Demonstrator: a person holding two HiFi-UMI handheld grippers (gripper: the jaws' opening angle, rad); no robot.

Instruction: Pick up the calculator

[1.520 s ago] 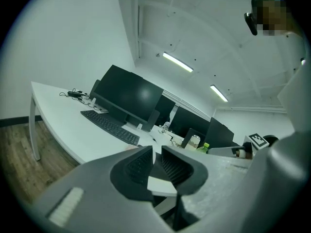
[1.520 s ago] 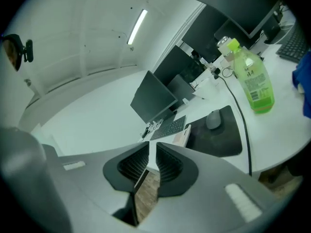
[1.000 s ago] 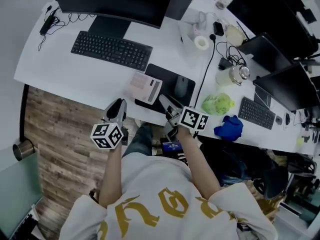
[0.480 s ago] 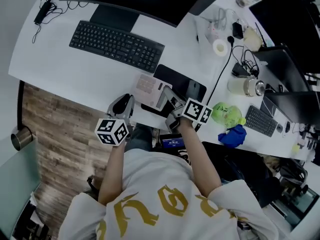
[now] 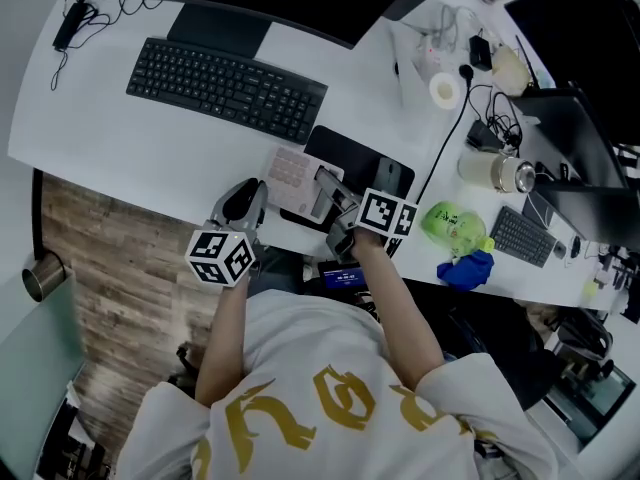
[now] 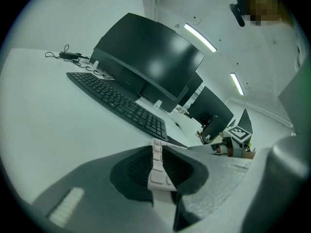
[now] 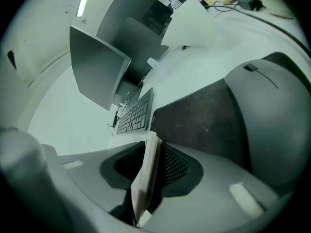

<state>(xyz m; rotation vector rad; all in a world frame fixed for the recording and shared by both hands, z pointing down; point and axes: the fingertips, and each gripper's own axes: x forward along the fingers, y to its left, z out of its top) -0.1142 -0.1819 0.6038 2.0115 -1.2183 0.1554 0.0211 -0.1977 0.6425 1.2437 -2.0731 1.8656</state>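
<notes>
The pale calculator (image 5: 298, 178) sits near the desk's front edge, its right end over the black mouse pad (image 5: 352, 160). My left gripper (image 5: 258, 196) is at its left end and my right gripper (image 5: 328, 194) at its right end. In the left gripper view the calculator's keyed edge (image 6: 156, 155) is pinched between the shut jaws of the left gripper (image 6: 158, 176). The right gripper view shows the calculator as a thin slab (image 7: 146, 178) standing edge-on, with the right gripper (image 7: 148, 171) shut on it. Whether it is off the desk cannot be told.
A black keyboard (image 5: 225, 75) lies behind the calculator, below a dark monitor (image 6: 150, 62). A mouse (image 5: 390, 176) rests on the pad. To the right are a green bundle (image 5: 447, 223), a blue cloth (image 5: 465, 268), a tape roll (image 5: 444, 91), a jug (image 5: 492, 171) and cables.
Both grippers have moved forward from the desk edge onto the calculator's two ends and shut on it. The head camera has shifted slightly.
</notes>
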